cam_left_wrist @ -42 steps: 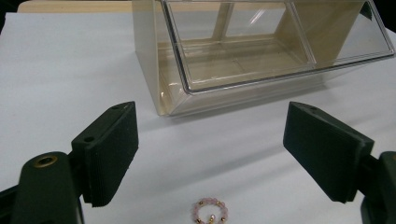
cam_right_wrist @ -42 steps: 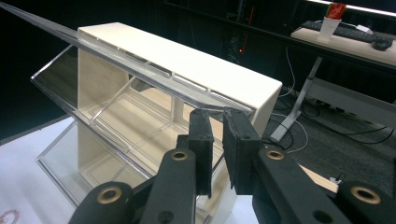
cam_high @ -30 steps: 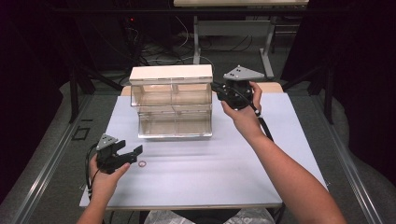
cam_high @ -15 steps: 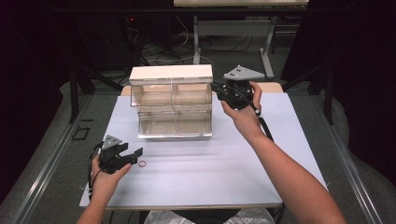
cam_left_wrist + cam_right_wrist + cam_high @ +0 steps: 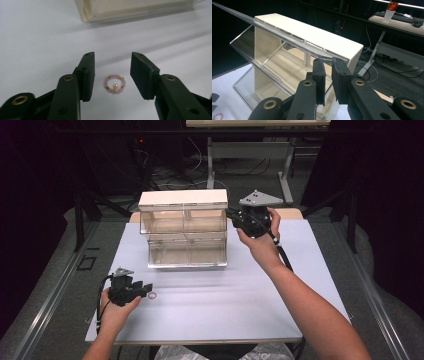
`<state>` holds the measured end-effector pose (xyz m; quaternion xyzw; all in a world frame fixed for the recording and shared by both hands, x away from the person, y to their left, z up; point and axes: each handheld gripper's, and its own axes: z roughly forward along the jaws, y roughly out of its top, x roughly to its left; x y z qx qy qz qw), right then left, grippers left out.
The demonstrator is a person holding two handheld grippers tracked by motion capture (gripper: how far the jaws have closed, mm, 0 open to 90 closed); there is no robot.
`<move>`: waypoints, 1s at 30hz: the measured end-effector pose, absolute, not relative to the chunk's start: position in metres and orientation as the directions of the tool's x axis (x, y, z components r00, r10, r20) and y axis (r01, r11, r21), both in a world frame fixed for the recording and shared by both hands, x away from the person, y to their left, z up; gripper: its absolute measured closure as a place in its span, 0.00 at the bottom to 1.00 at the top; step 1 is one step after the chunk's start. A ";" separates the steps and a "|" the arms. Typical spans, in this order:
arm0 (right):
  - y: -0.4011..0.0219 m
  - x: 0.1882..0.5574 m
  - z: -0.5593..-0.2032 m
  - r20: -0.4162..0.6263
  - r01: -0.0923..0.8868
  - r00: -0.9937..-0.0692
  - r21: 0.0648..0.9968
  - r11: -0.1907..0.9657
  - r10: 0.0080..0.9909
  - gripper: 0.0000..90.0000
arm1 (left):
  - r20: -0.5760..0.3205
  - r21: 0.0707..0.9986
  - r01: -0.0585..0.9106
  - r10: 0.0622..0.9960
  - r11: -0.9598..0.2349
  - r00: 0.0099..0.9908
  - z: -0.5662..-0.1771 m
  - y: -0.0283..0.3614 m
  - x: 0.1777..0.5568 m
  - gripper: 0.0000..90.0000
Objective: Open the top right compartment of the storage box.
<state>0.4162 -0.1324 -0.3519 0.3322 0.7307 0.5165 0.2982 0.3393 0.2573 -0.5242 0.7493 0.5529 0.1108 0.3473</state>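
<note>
- The left claw [image 5: 112, 75] sat low on the counter [image 5: 250, 305], near its front left, with the ring [image 5: 115, 84] lying flat between its jaws.
- Its jaws had just been closing: a second earlier they stood much wider, and now they bracketed the ring closely. The pads [image 5: 87, 75] were not yet touching it, with a gap on either side, so this claw was still open and empty.
- The ring [image 5: 152, 295], a small pink beaded loop with gold spacers, remained on the counter, well apart from the box [image 5: 185, 227].
- The right claw [image 5: 328, 72] had not changed: it was clamped on the clear flap [image 5: 287, 40] of the box's upper tier, holding it tilted open.
- My reading: the pick-up was at its closing stage, with the compartment held ready to receive the ring. A little more squeeze should seat it, though so thin a loop lying flat could slip or skid away.
</note>
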 end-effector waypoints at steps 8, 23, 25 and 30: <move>-0.132 0.416 -0.352 -0.092 0.177 -0.601 0.953 0.245 0.794 0.90 | -0.231 0.560 0.815 0.917 -0.149 0.327 -0.531 0.258 0.347 0.75; -0.132 0.416 -0.352 -0.094 0.174 -0.603 0.954 0.245 0.792 0.90 | -0.222 0.511 0.845 0.925 -0.160 0.309 -0.544 0.252 0.355 0.88; -0.132 0.416 -0.352 -0.094 0.174 -0.603 0.954 0.246 0.792 0.90 | -0.217 0.511 0.844 0.926 -0.162 0.309 -0.544 0.251 0.355 0.89; -0.132 0.415 -0.351 -0.096 0.173 -0.603 0.953 0.248 0.792 0.90 | -0.194 0.506 0.844 0.930 -0.179 0.313 -0.544 0.248 0.355 0.92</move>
